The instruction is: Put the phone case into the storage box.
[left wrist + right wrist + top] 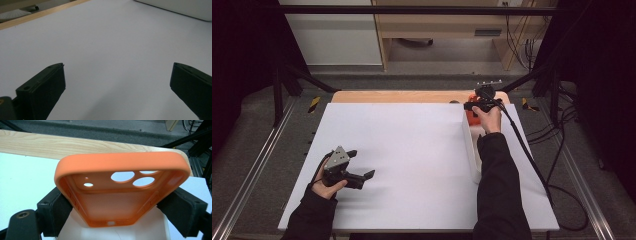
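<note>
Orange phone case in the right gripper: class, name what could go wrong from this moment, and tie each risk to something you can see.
1. The right gripper pinches the orange phone case by its soft side walls alone; they could flex and let it slip.
2. It is held above the white tray at the table's far right, near the wooden edge; a drop might miss the tray.
3. The left gripper rests open, well apart, too far to help.

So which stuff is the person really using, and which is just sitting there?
In use:
- orange phone case, clamped in the right gripper
- white tray under it

Just there:
- left gripper, open over the bare white table cover
- wooden board at the far edge
</note>
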Motion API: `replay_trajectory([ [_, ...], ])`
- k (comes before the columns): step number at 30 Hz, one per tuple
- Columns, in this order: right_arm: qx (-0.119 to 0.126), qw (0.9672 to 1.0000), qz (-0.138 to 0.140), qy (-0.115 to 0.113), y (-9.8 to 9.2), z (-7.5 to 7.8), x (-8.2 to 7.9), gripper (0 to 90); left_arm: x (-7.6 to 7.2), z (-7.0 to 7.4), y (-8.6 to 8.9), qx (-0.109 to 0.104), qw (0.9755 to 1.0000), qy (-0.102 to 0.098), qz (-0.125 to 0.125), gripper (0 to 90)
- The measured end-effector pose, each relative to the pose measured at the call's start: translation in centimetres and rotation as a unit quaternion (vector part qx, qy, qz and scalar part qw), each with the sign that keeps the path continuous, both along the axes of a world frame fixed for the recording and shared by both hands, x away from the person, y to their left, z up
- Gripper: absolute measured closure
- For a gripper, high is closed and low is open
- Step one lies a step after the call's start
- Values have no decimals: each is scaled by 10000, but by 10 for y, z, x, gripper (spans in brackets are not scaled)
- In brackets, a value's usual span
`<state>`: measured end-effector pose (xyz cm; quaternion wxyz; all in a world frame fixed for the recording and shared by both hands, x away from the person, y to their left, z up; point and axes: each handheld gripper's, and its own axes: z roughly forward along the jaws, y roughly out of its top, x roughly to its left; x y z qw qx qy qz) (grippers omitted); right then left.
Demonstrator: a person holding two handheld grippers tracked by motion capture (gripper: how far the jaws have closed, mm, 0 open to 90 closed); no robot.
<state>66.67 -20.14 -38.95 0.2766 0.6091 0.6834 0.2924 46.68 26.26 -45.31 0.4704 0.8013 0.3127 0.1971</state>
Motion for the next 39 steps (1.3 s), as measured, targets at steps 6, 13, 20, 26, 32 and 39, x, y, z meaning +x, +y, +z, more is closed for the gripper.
replay_trajectory([
  [6, 28, 10000, -50, -3, -1, -1, 0, 148, 0, 0, 0, 3, 10000, 1, -7, 0],
  [13, 50, 10000, 37, 61, -1, -2, 1, 97, 0, 0, 0, -2, 10000, 0, -8, 0],
  [20, 117, 9995, 248, 134, -3, -1, 0, 8, 0, 0, 0, 5, 10000, -1, -13, 0],
  [26, 127, 9996, 228, -70, -5, 4, -3, 5, 0, 0, 0, 6, 10000, -1, -14, 0],
  [32, 131, 9993, 248, -249, -8, 11, -7, 5, 0, 0, -1, 16, 10000, 4, -24, 0],
  [39, 163, 9983, 391, -410, -8, 20, -18, 5, 0, 0, -1, 23, 10000, 6, -27, 0],
])
